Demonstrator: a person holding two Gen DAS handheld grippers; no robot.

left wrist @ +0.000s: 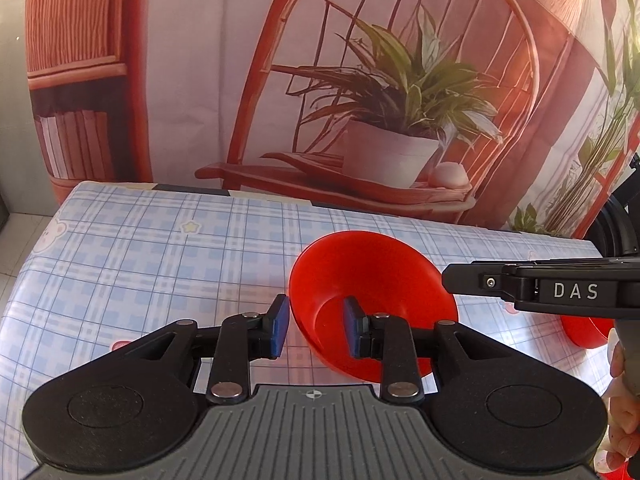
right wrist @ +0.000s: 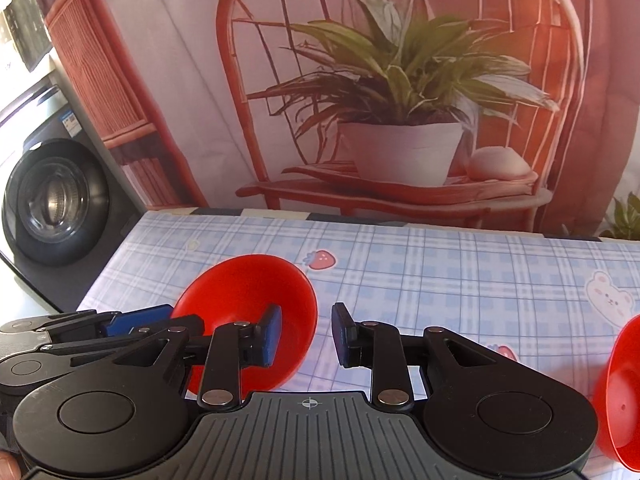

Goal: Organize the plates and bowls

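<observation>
Beside left tool straddling red bowl rim: right tool, second bowl.

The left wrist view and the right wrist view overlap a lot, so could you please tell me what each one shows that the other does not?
Only the left wrist view shows the bookshelf printed on the backdrop and a star print on the tablecloth.

Only the right wrist view shows the washing machine, a strawberry print and a bear print.

Both show the red bowl with the left tool straddling its rim, jaws open, the second red bowl, the right tool open over the blue plaid tablecloth, and the potted-plant backdrop.
</observation>
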